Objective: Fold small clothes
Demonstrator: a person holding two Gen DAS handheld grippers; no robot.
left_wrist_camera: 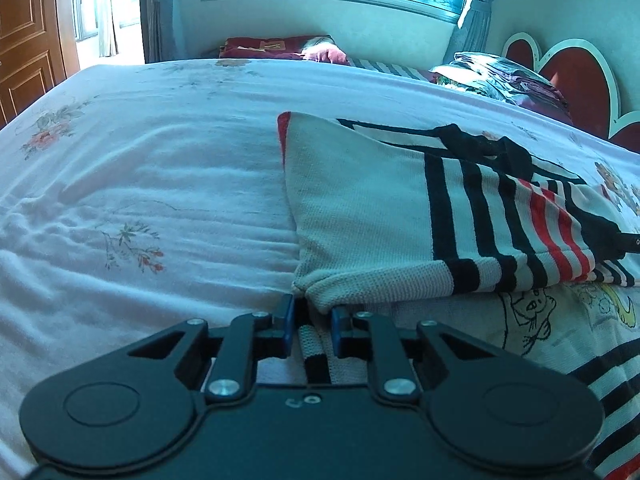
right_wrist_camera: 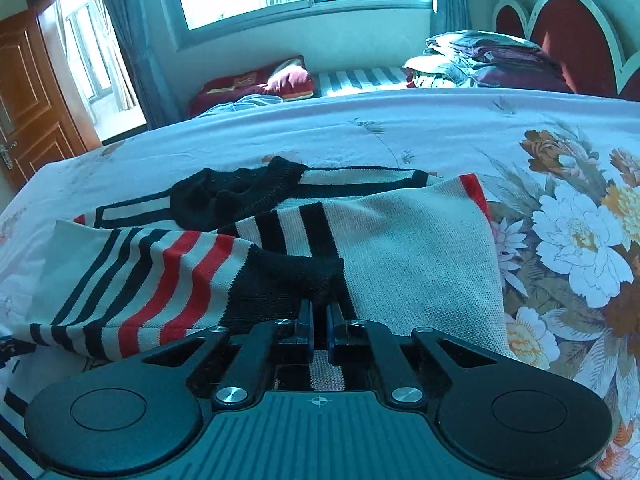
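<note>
A small knitted sweater (left_wrist_camera: 372,216), off-white with black and red stripes, lies partly folded on the bed. In the left wrist view my left gripper (left_wrist_camera: 312,314) is shut on its near off-white corner, and the knit bunches between the blue pads (left_wrist_camera: 285,322). In the right wrist view the same sweater (right_wrist_camera: 416,248) spreads ahead, with its black collar (right_wrist_camera: 236,196) at the far side. My right gripper (right_wrist_camera: 320,322) is shut on the near edge, by a black cuff (right_wrist_camera: 296,276) of a striped sleeve folded across the body.
The bed sheet (left_wrist_camera: 140,168) is pale with flower prints, large ones on the right (right_wrist_camera: 576,236). White cloth with cartoon drawings (left_wrist_camera: 532,320) lies under the sweater. Folded bedding (right_wrist_camera: 480,56) is stacked by a red heart-shaped headboard (right_wrist_camera: 576,36). A wooden door (right_wrist_camera: 36,92) stands far left.
</note>
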